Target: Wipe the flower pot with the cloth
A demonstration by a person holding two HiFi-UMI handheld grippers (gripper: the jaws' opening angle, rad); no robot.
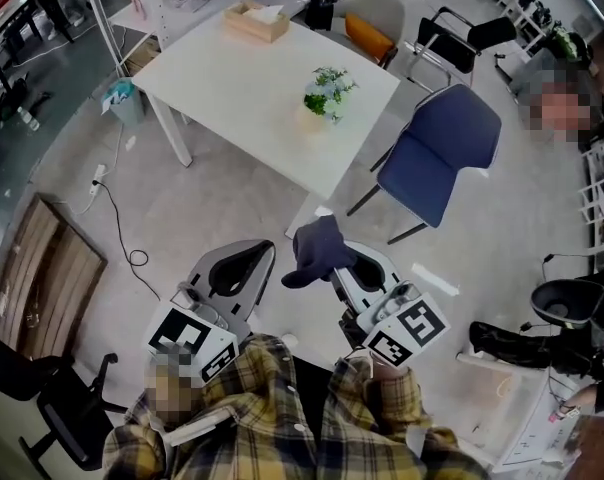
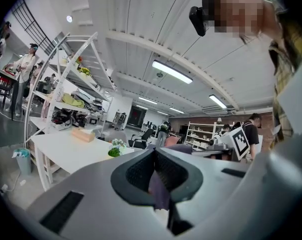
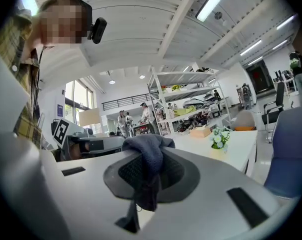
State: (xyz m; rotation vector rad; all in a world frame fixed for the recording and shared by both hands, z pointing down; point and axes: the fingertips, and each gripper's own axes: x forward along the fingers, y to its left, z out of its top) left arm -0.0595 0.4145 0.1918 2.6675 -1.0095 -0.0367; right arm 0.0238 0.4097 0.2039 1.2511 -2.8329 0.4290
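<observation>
Hold the right claw [image 3: 147, 174] pinched on the dark cloth [image 1: 317, 248] draped over its tip and hanging below. Leave the left claw [image 2: 155, 171] pressed together, with nothing clearly in it. Look to the flower pot [image 1: 313, 118], standing upright near the edge of the white desk [image 1: 232, 78], well apart from both claws, with bare floor between. Close that gap first, steering clear of the blue chair [image 1: 437, 153] just beside the desk. Likely best to approach level, meet the pot's side with the loose cloth rather than the hard tips, press lightly to avoid tipping it, and perhaps steady the pot with the free claw.
</observation>
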